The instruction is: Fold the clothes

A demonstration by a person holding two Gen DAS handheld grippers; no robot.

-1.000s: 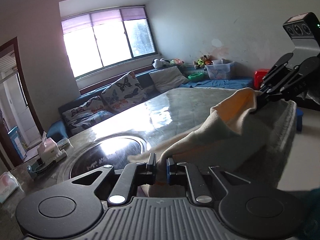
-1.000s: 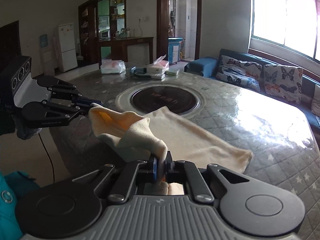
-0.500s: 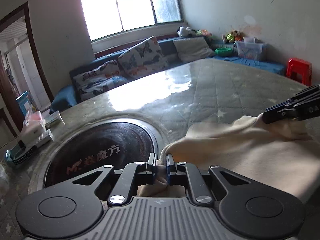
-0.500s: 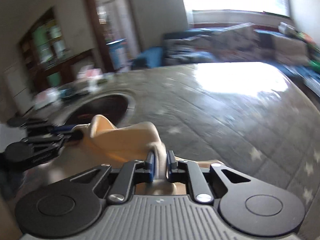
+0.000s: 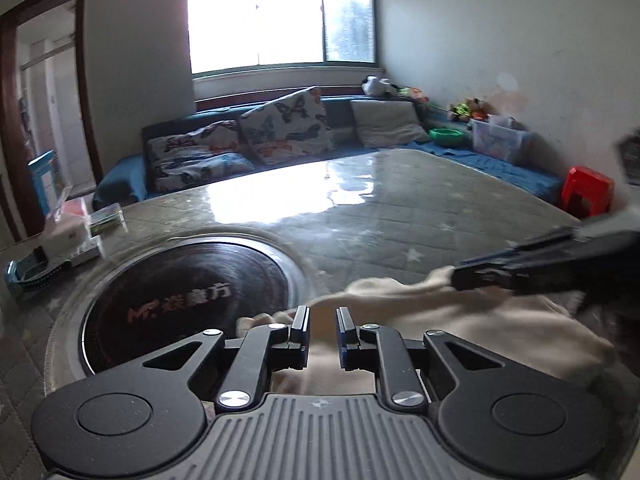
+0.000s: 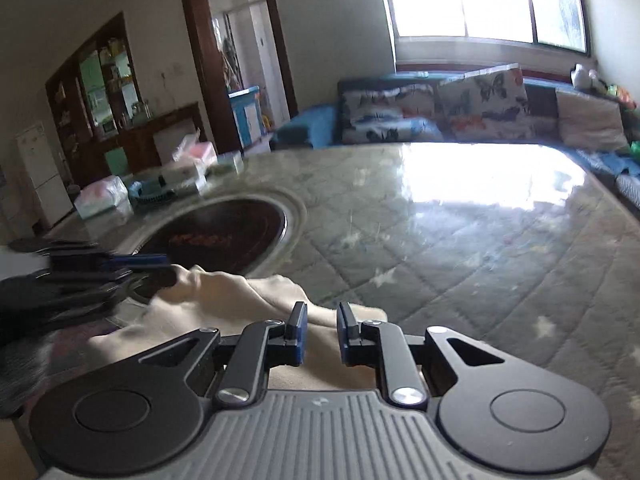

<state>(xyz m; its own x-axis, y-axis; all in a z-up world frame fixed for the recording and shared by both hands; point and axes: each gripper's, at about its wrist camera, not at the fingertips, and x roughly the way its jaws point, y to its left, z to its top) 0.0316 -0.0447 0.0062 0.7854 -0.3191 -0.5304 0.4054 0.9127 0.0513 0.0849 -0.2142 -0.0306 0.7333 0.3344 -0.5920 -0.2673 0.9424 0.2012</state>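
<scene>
Now, with a cream garment (image 5: pixel 460 328) lying bunched on the quilted table (image 5: pixel 400 216) just beside the dark round inset plate (image 5: pixel 188 296), both tools stand over its near edge with their jaws apart. Seen from its own camera, the left gripper (image 5: pixel 322 334) shows a clear gap between its blue-padded fingers (image 5: pixel 301 330), cloth visible through the gap but not pinched. The right gripper (image 6: pixel 321 332) is likewise spread, cream fabric showing under and between its pads. From the left camera the right tool appears as a blurred dark shape at the cloth's right-hand end; whether it touches the cloth there is too smeared to tell. The fold looks freshly laid and loose, judging by the raised ridge (image 6: pixel 240 284) of fabric near the plate. The risk from here appears to be that the upper layer, soft and unweighted, slumps or springs open, leaving edges misaligned. A jaw pulled away while a wrinkle sits between the pads could snag and drag the layer off the one beneath. The glossy table cover may also let the whole bundle slide if pressed sideways, possibly toward the near edge. Tissue packs (image 6: pixel 188 160) and boxes sit well apart, beyond the plate, unlikely to interfere.
</scene>
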